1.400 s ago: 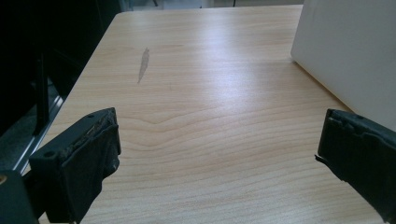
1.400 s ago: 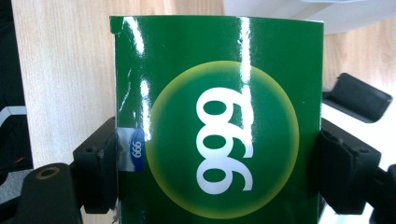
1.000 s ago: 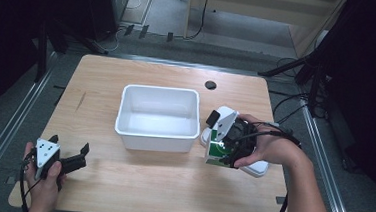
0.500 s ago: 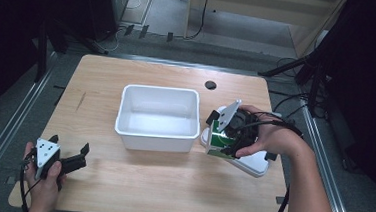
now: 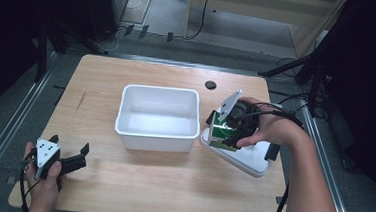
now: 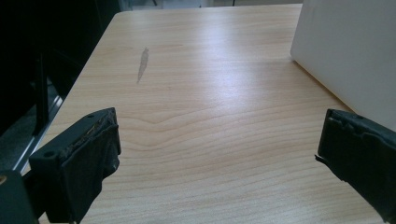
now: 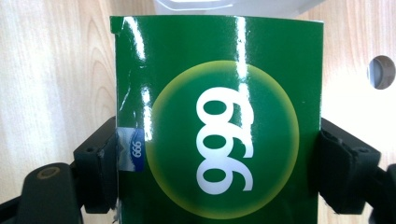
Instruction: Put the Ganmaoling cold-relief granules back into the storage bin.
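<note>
The right gripper's jaws pinched a glossy green box by its two side faces, above the white lid just right of the white bin. It looked light, thin-walled cardboard, slick, easily dented; flat sides seemed the safest hold. The left gripper rested spread and empty near the table's front-left corner.

high view looking down on whole table; gripper views low and close, sharing white bin with it.
</note>
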Motion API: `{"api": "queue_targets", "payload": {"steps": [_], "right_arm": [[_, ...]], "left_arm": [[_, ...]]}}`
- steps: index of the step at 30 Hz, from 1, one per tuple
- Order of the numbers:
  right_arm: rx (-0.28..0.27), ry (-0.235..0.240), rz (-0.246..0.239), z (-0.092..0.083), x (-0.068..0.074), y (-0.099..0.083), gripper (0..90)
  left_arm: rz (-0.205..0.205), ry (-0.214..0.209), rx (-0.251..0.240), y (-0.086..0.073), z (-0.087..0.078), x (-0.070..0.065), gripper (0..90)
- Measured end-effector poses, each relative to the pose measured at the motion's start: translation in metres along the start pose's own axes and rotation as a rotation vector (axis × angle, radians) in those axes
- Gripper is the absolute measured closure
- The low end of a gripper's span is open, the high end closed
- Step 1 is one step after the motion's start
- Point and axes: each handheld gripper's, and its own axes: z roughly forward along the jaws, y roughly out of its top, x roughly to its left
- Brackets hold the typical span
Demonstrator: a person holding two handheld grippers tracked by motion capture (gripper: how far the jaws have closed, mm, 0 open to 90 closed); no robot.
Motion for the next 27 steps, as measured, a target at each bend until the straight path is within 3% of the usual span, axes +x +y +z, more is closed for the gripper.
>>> {"api": "queue_targets", "payload": {"steps": [18,27], "right_arm": [[-0.016,-0.031,0.032,-0.011,-0.028,0.002,16.7],[-0.027,-0.046,0.034,-0.019,-0.038,0.014,16.7]], "left_arm": [[-0.003,-0.002,-0.003,0.0,0.0,0.0,0.0],[-0.007,-0.003,-0.004,0.0,0.0,0.0,0.0]]}}
